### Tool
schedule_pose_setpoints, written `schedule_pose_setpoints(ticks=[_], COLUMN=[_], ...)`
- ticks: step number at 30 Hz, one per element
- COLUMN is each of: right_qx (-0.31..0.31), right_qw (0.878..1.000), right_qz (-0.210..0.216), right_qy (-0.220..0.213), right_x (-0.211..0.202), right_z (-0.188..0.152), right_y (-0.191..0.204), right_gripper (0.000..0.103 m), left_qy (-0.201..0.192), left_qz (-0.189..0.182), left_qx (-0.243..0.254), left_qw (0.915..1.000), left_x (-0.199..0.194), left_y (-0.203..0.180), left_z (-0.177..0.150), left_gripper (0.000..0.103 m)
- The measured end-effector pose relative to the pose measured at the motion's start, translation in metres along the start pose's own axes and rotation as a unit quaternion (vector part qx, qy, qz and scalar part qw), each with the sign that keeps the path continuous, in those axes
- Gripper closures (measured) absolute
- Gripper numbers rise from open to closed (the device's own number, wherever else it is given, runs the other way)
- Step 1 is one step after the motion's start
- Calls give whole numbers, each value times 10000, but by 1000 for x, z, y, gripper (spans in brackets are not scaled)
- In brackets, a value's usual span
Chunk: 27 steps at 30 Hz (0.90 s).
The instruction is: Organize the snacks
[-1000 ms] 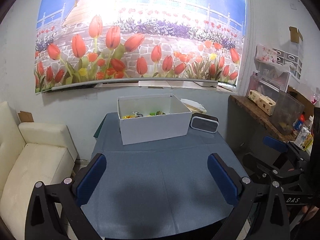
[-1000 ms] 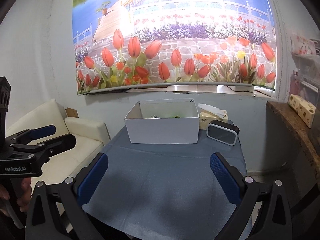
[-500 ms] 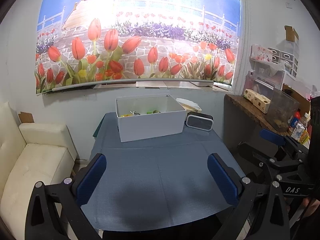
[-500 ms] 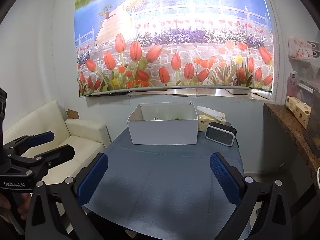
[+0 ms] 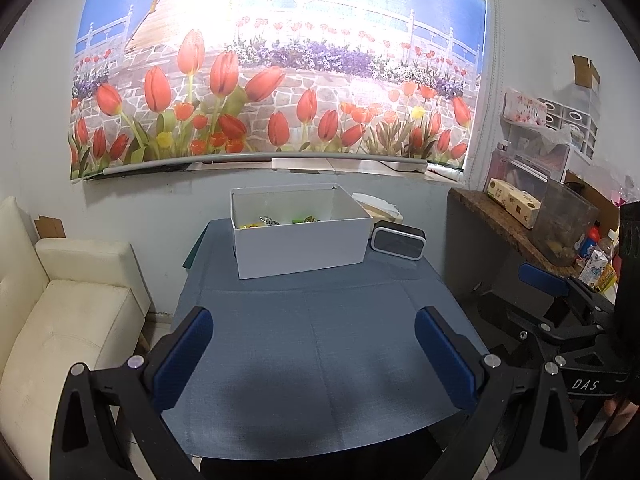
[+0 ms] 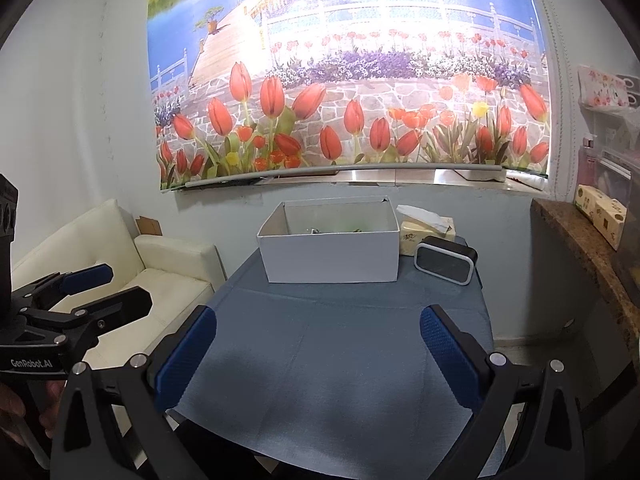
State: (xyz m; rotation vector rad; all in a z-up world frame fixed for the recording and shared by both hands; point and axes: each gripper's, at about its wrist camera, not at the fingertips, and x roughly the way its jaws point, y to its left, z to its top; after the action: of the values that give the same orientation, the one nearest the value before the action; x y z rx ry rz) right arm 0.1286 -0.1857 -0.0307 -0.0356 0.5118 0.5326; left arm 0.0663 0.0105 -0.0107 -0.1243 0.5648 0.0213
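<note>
A white open box (image 5: pixel 300 248) stands at the far end of the blue-covered table (image 5: pixel 320 344). Several snack packets (image 5: pixel 280 221) lie inside it, yellow and green. The box also shows in the right wrist view (image 6: pixel 332 256), its contents mostly hidden by the front wall. My left gripper (image 5: pixel 316 356) is open and empty above the near part of the table. My right gripper (image 6: pixel 320 356) is open and empty too, at the near edge. Each gripper shows from the side in the other's view: the right one (image 5: pixel 560 300), the left one (image 6: pixel 92 292).
A black clock-like device (image 6: pixel 446 258) and a tissue box (image 6: pixel 426 228) stand right of the box. A cream sofa (image 5: pixel 68 320) is left of the table. A wooden shelf (image 5: pixel 504 224) with boxes and bottles is on the right. A tulip poster (image 5: pixel 272 80) hangs behind.
Both grippers have drawn back from the table, so the box looks smaller and farther. Both stay open and empty.
</note>
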Motion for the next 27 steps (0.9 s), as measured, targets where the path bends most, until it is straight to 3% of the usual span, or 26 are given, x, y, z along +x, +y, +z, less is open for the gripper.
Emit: schedule_pose_setpoints(ticks=[27], right_qx=[-67], right_qw=[10000], right_qz=[68], right_qy=[14], right_x=[1], right_z=[0], right_y=[4], right_gripper=[0], left_qy=[65], left_qz=[-12], left_qx=[-23], left_qw=[10000], left_x=[3], left_y=[0], left_z=[-4], left_gripper=[0])
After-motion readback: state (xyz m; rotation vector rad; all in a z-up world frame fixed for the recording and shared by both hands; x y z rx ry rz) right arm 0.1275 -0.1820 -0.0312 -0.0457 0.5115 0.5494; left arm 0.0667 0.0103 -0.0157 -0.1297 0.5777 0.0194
